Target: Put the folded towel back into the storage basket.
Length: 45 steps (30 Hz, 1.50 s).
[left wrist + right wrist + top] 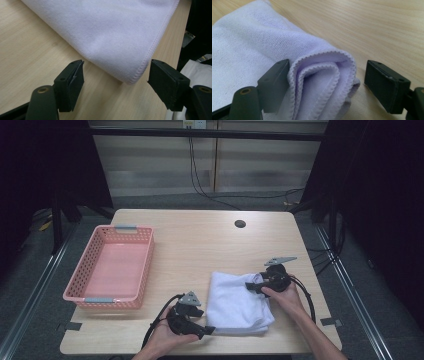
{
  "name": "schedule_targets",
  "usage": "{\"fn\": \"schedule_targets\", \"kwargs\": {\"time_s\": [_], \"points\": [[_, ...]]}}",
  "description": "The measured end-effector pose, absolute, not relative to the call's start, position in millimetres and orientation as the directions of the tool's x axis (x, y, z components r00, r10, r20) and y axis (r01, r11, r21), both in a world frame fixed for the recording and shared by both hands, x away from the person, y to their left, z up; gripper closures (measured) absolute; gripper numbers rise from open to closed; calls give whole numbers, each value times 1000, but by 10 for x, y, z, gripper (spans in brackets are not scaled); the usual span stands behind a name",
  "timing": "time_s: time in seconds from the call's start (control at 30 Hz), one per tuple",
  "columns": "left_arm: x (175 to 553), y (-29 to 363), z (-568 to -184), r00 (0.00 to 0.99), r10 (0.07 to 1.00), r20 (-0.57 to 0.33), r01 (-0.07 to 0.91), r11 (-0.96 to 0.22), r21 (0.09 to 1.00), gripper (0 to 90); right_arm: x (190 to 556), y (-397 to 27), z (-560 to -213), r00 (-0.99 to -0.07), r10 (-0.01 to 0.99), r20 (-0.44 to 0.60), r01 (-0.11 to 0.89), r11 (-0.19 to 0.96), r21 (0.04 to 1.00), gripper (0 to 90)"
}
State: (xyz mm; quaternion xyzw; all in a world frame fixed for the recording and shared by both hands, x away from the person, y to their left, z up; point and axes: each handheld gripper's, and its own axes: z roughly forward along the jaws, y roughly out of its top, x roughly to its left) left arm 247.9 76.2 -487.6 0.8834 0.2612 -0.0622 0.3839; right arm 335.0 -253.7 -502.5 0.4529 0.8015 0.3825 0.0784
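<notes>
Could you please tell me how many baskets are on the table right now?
1. The pink basket sits empty at the table's left side, apart from the folded white towel.

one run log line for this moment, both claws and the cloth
left claw: open at near corner of white cloth | right claw: open around folded far corner | cloth: folded on table | pink basket: empty

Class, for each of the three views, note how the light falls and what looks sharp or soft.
High view: the wooden table is evenly lit, the surroundings dark, the picture slightly soft. Left gripper view: the white towel is bright, its stitched hem crisp, and the fingers are dark. Right gripper view: the towel's folded edge is sharp, and the table grain beyond is softer.
</notes>
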Motion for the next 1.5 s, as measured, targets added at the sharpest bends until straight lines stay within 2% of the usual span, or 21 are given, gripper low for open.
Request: {"fn": "schedule_targets", "kwargs": {"time_s": [0.07, 0.27, 0.37, 0.43, 0.57, 0.7, 0.83, 1.07, 1.5], "points": [[2469, 720, -4906, 867, 419, -271, 490, -611, 621, 269, 3349, -2544, -5019, -580, 780, 236, 669, 291, 684, 227], [2470, 633, -4919, 866, 410, -287, 492, -597, 633, 264, 3329, -2518, -4995, -611, 749, 255, 665, 312, 679, 217], [2451, 575, -4916, 873, 422, -243, 472, -608, 638, 319, 3325, -2492, -5018, -617, 753, 229, 663, 339, 667, 214], [2467, 568, -4909, 870, 434, -237, 476, -609, 634, 420, 3324, -2484, -5015, -618, 755, 221, 662, 347, 665, 226], [2481, 560, -4910, 887, 407, -220, 447, -630, 635, 624, 3296, -2454, -5000, -645, 722, 251, 659, 359, 661, 491], [2519, 587, -4918, 877, 401, -263, 470, -610, 638, 698, 3297, -2462, -5003, -638, 706, 308, 685, 336, 647, 606], [2532, 602, -4912, 875, 399, -273, 476, -609, 634, 709, 3305, -2466, -4992, -643, 698, 315, 683, 336, 648, 650], [2571, 667, -4861, 873, 365, -323, 485, -577, 657, 723, 3329, -2451, -4948, -647, 691, 321, 680, 332, 654, 675], [2603, 722, -4553, 883, 360, -301, 459, -529, 713, 739, 3406, -2451, -4705, -658, 665, 352, 659, 284, 696, 683]]}}
